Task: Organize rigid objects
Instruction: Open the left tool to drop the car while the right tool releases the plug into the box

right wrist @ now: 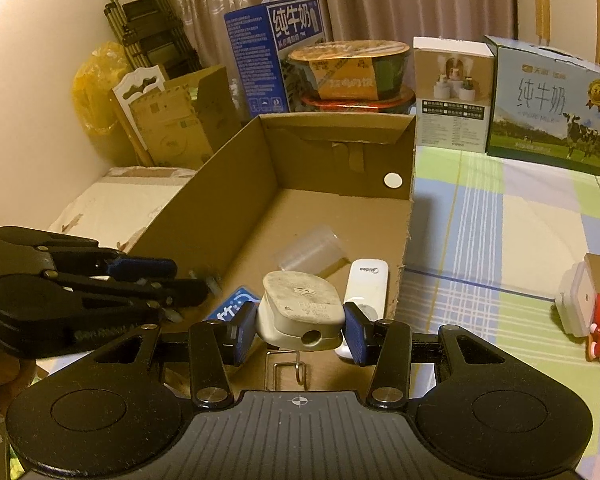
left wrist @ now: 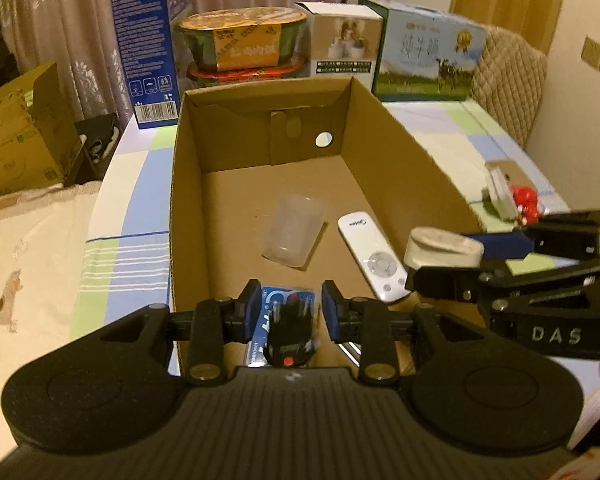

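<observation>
Right tool (right wrist: 300, 326) clamps a grubby white charger plug (right wrist: 302, 306) — scuffed, dirty face.

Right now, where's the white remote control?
The white remote control lies flat on the floor of the cardboard box, near its right wall, just right of the clear plastic cup.

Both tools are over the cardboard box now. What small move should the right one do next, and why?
Probably lower the right tool a little and open it. It grips the white plug above the cardboard box, where the remote and clear cup already lie.
</observation>
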The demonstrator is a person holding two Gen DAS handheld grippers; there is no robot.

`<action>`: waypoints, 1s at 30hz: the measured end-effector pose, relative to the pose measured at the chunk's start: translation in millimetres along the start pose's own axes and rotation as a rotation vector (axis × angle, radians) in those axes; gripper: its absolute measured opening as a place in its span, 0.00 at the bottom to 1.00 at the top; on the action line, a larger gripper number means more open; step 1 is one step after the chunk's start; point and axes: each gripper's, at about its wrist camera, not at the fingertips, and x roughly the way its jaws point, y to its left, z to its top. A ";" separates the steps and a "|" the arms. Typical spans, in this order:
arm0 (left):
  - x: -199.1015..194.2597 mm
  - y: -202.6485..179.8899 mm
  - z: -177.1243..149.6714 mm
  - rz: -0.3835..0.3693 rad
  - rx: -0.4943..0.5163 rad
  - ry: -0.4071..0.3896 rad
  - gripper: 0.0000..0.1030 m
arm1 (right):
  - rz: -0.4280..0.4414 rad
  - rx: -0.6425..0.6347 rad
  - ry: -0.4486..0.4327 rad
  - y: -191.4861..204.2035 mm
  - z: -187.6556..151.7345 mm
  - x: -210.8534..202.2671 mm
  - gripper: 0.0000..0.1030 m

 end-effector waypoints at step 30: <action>-20.5 7.9 3.2 0.013 -0.028 -0.042 0.29 | -0.003 -0.007 0.012 0.6 0.5 0.2 0.42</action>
